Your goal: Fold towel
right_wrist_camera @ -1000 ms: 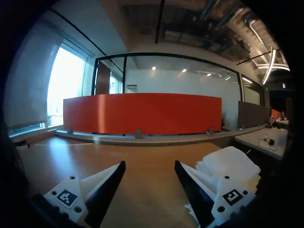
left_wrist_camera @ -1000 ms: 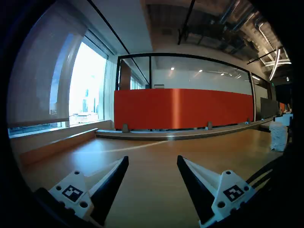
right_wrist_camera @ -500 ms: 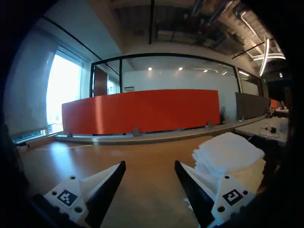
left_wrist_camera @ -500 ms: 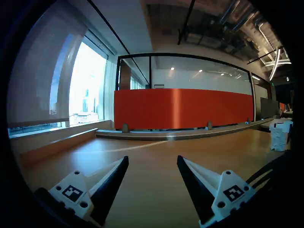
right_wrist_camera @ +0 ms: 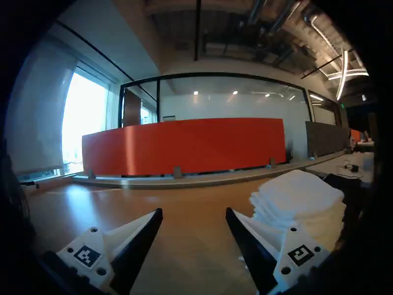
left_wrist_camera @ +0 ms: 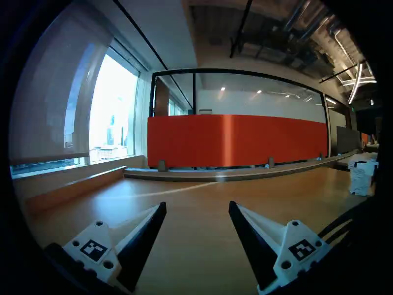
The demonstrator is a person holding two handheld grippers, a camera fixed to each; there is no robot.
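A stack of folded white towels (right_wrist_camera: 294, 199) lies on the wooden table (right_wrist_camera: 191, 236) at the right of the right gripper view, just beyond the right finger. My right gripper (right_wrist_camera: 194, 223) hovers low over the table, open, with bare wood between its fingers. In the left gripper view my left gripper (left_wrist_camera: 196, 216) is also open above the wooden table (left_wrist_camera: 196, 196), nothing between its fingers. At that view's far right edge stands a white object (left_wrist_camera: 361, 177); I cannot tell if it is the towel stack or the other gripper.
An orange divider panel (left_wrist_camera: 236, 140) runs along the table's far edge, also seen as the orange divider (right_wrist_camera: 184, 146). Bright windows (left_wrist_camera: 110, 118) line the left side. Another desk (right_wrist_camera: 353, 164) with cables sits beyond the towels.
The right gripper's view shifted so the towel stack sits higher and closer beside its right finger. In the left gripper view the white object at the far right slid outward.
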